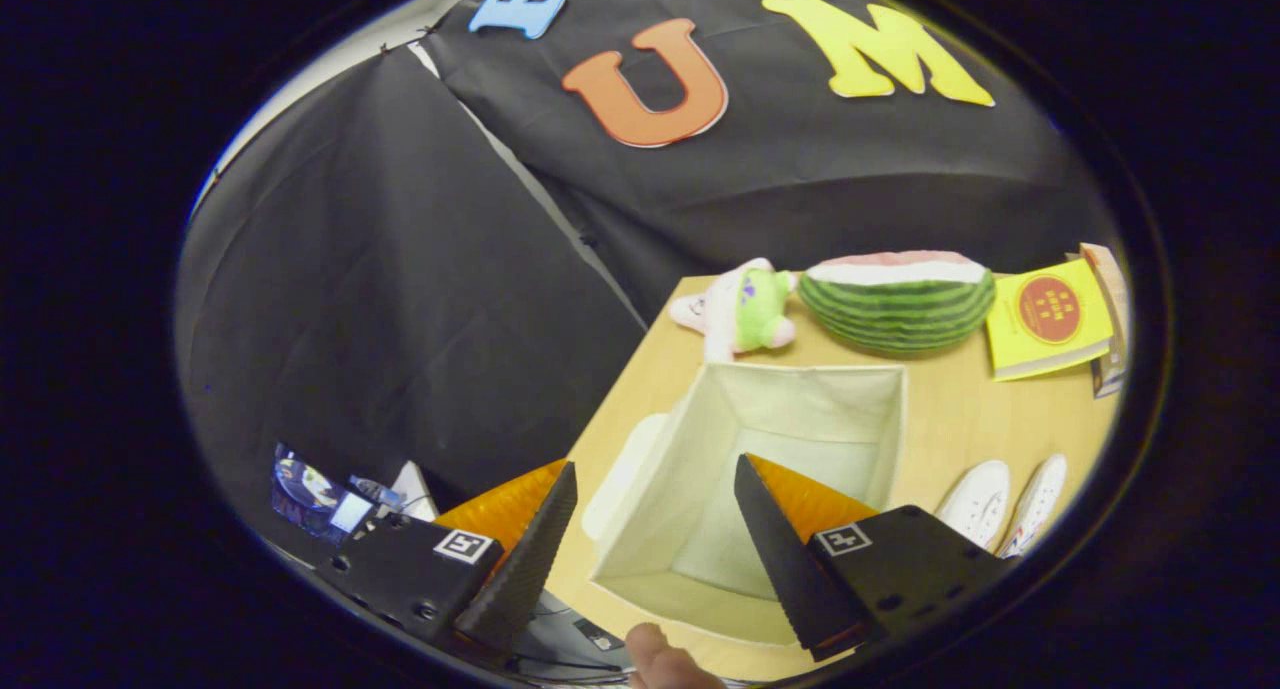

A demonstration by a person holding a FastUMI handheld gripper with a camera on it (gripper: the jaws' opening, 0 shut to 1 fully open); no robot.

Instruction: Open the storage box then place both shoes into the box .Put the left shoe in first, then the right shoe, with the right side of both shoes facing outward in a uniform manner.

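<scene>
An open cream fabric storage box (pixel 800 404) stands on the wooden table (pixel 950 419), its inside bare. My gripper (pixel 655 479) hovers above the box's near left part, open, with nothing between its fingers. A cream lid (pixel 615 474) lies flat against the box's left side, partly hidden by it. Two white shoes (pixel 1005 504) lie side by side on the table to the right of the box, beyond my right finger (pixel 775 544).
Beyond the box sit a pink and green plush toy (pixel 740 309), a watermelon-slice plush (pixel 900 299) and a yellow book (pixel 1050 319). The table's left edge runs just left of the lid. A person's fingertip (pixel 660 659) shows below the fingers.
</scene>
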